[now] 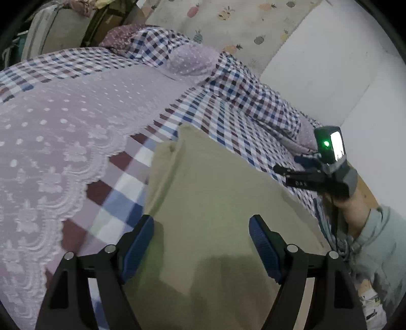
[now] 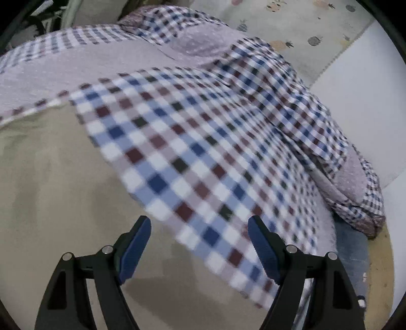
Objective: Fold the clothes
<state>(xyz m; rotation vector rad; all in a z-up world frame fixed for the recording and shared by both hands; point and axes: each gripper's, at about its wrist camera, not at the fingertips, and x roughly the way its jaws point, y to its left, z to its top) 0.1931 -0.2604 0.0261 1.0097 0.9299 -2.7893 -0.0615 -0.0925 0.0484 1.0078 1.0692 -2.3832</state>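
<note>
- Blue pads (image 1: 138,250) of the left gripper (image 1: 201,250) fill the bottom of its own view, jaws wide apart, with nothing between them.
- Under them lies a beige garment (image 1: 215,203), flat and smooth on the bed; its far corner points away from the camera, and a shadow falls on its near part.
- Left of the garment, a checked sheet (image 1: 121,182) in blue, maroon and white shows, and beyond that a lilac dotted cover (image 1: 63,114) with a scalloped lace edge.
- Further back, a checked quilt (image 1: 241,86) is bunched against a white wall (image 1: 330,63).
- At the right edge of the left view, a hand (image 1: 337,193) with a grey sleeve (image 1: 375,243) holds the right gripper (image 1: 289,168), which carries a green light; it hovers near the garment's right edge.
- From the right view, the right gripper (image 2: 199,250) also stands wide apart and empty.
- Below it, the garment (image 2: 58,190) takes up the left, and the checked sheet (image 2: 203,165) runs across to the right, blurred.
- A curtain (image 2: 291,22) with fruit prints hangs at the far side.
</note>
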